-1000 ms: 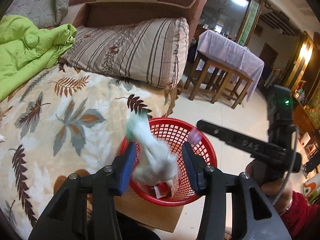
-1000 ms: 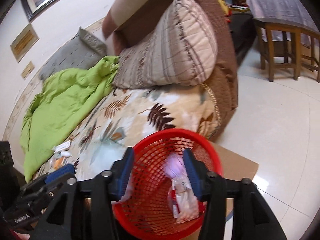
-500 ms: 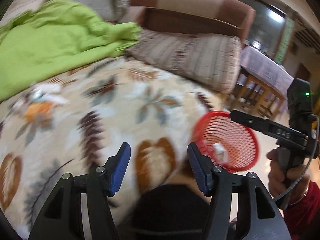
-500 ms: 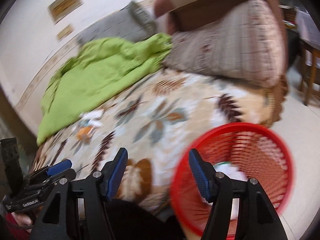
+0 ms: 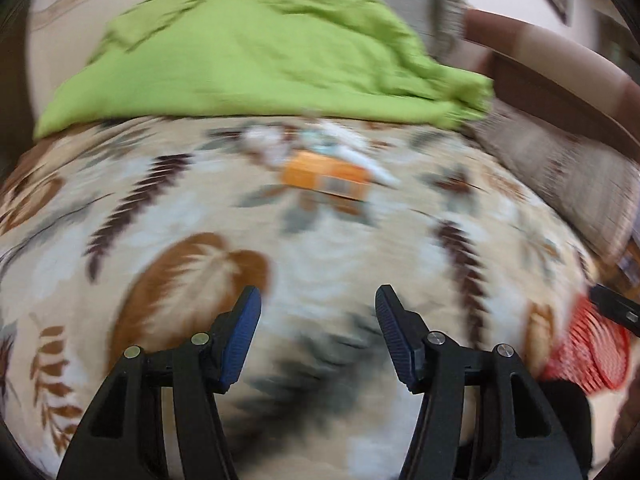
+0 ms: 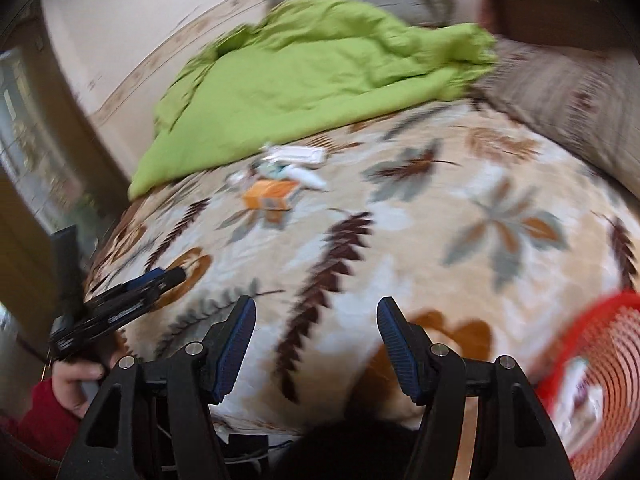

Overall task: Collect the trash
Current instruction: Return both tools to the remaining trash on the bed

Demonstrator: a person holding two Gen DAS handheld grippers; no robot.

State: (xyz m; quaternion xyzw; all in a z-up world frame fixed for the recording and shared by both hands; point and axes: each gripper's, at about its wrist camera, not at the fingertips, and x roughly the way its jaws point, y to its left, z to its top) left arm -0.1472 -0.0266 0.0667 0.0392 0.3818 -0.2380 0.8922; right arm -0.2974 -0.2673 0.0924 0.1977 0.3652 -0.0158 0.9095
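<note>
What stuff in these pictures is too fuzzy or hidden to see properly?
- Small white scraps beside the orange box, left wrist view: motion blur; what they are is unclear.
- Print on the orange box, both views: blurred, unreadable.
- Red basket, both views: cut off by the picture's edge, so most of its contents are unseen.
- Whatever lies under the green blanket: covered.
- Left gripper and right gripper: open, empty.

My two wrist views look forward across the bed (both blurred), sharing the green blanket beyond, orange box between.
</note>
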